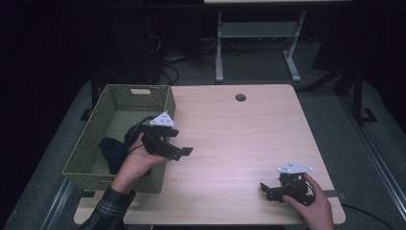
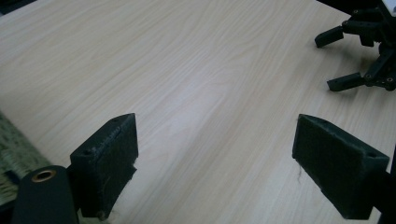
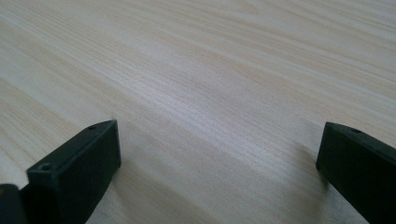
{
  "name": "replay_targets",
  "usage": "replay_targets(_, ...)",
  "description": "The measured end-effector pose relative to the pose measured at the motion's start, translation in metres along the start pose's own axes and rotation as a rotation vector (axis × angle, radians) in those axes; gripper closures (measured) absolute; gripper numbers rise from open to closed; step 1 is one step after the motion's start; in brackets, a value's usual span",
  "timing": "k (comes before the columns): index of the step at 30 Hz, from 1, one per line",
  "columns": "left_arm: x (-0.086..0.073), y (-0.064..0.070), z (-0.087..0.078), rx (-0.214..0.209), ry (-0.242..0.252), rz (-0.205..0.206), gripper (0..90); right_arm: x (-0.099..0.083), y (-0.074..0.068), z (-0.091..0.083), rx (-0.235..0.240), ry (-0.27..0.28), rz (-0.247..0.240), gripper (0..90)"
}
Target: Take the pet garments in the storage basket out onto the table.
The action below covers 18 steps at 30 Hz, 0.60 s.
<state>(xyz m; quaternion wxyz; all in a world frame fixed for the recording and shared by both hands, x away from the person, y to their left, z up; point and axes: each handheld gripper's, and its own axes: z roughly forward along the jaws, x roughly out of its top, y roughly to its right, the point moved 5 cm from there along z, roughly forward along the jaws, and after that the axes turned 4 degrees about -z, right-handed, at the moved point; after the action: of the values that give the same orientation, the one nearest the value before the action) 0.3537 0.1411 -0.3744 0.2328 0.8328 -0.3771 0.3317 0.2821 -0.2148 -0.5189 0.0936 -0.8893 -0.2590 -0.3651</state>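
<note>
At the far left we see the green woven basket [image 1: 95, 143] standing on the bench's [image 1: 239, 139] left edge, partly overhanging it. A dark blue cloth [image 1: 112, 152] lies crumpled inside, against the basket's near right wall. That cloth is the thing nearest our left tool, so we take it as the work in hand. It sits low in the basket, where the walls would keep it from sliding off the bench.

Our left tool [image 1: 178, 152] hangs just beside the basket's right wall, above bare wood, with its tips pointing right, away from the cloth. In the left gripper view its jaws stand wide apart with nothing between them but wood grain, and a strip of basket weave shows at the lower left. We judge that this empty, spread hold fits either a release into the basket or readiness for a fresh reach; we cannot tell which.

Farther right, the bench is bare save for a cable hole [image 1: 240, 97] near the back edge.

Our right tool [image 1: 265, 189] is low near the front right corner, well apart from the basket. In the right gripper view its jaws are also spread wide over bare wood, holding nothing. Parked there, it seems to leave the left side free to work.
</note>
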Motion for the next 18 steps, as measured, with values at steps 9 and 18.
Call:
replay_targets(9,-0.006,-0.016,-0.017,0.029,-0.004,-0.018,14.0,0.0,0.0,0.0,0.001,-0.001,-0.001,0.0)
replay_targets(18,-0.013,-0.03,-0.03,0.069,-0.002,-0.039,14.0,0.0,0.0,0.0,0.001,0.0,-0.001,0.0)
